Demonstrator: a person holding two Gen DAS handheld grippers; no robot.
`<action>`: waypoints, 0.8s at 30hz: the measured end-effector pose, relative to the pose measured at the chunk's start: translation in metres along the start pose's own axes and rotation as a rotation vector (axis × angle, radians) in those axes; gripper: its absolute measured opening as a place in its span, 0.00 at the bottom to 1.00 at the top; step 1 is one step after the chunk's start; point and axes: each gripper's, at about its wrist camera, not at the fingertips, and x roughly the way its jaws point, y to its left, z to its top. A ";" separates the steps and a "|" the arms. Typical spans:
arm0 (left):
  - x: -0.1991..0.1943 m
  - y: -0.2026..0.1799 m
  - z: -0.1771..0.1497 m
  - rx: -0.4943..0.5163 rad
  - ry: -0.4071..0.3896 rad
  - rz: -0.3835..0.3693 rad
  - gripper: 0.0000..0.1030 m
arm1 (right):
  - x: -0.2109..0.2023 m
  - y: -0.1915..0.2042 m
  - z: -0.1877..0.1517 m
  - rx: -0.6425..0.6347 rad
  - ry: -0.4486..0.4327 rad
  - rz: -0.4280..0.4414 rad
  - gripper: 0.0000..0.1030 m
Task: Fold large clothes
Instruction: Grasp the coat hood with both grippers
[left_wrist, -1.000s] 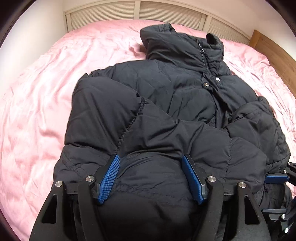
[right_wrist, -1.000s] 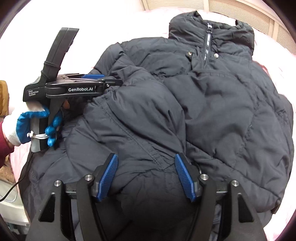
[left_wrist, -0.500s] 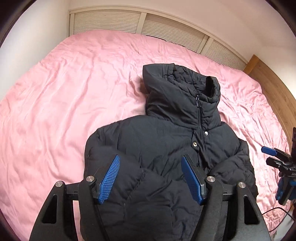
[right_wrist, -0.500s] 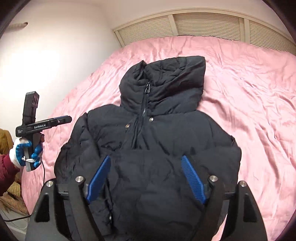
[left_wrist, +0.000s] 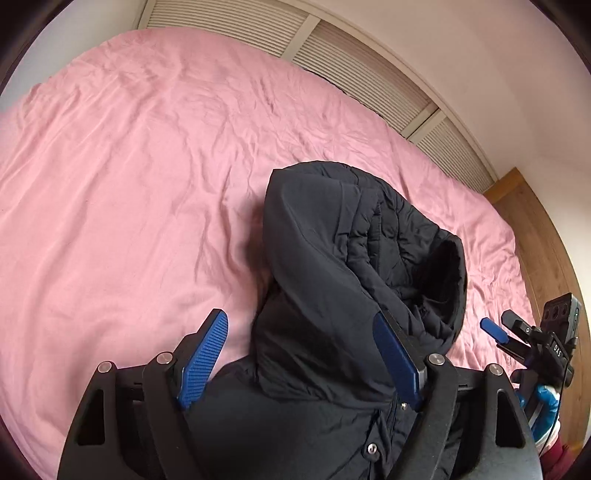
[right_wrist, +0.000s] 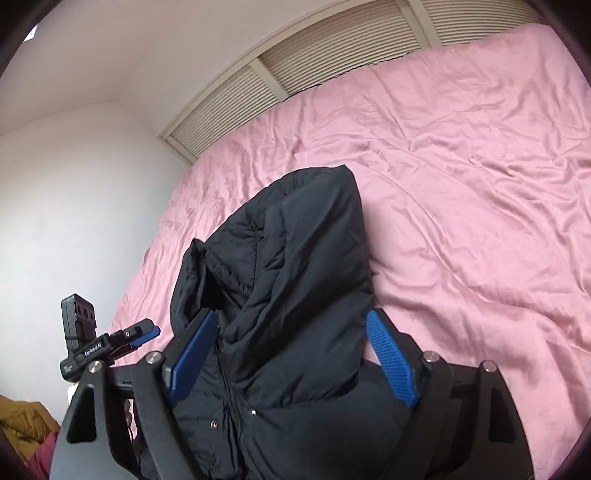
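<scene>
A black puffer jacket lies on the pink bed, its hood pointing away from me; it also shows in the right wrist view. My left gripper is open and empty, held above the jacket's collar at the hood's base. My right gripper is open and empty too, above the same collar area. Each gripper shows at the edge of the other's view, the right gripper and the left gripper. The jacket's lower body is hidden below the frames.
A slatted headboard panel runs along the far side of the bed. A wooden bed frame borders the right. A white wall stands at the left. Brown cloth lies off the bed at lower left.
Both grippers have lifted off the jacket's folded lower part and moved forward toward the hood. The jacket body has dropped out of view. Both stay open.
</scene>
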 end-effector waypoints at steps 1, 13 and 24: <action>0.009 0.001 0.004 -0.014 -0.002 0.002 0.78 | 0.009 -0.002 0.004 0.007 -0.007 -0.011 0.81; 0.073 0.012 0.019 -0.133 -0.012 0.031 0.79 | 0.078 -0.015 0.028 0.015 -0.026 -0.080 0.81; 0.090 0.014 0.010 -0.088 -0.007 0.111 0.73 | 0.104 -0.020 0.028 0.001 0.006 -0.162 0.81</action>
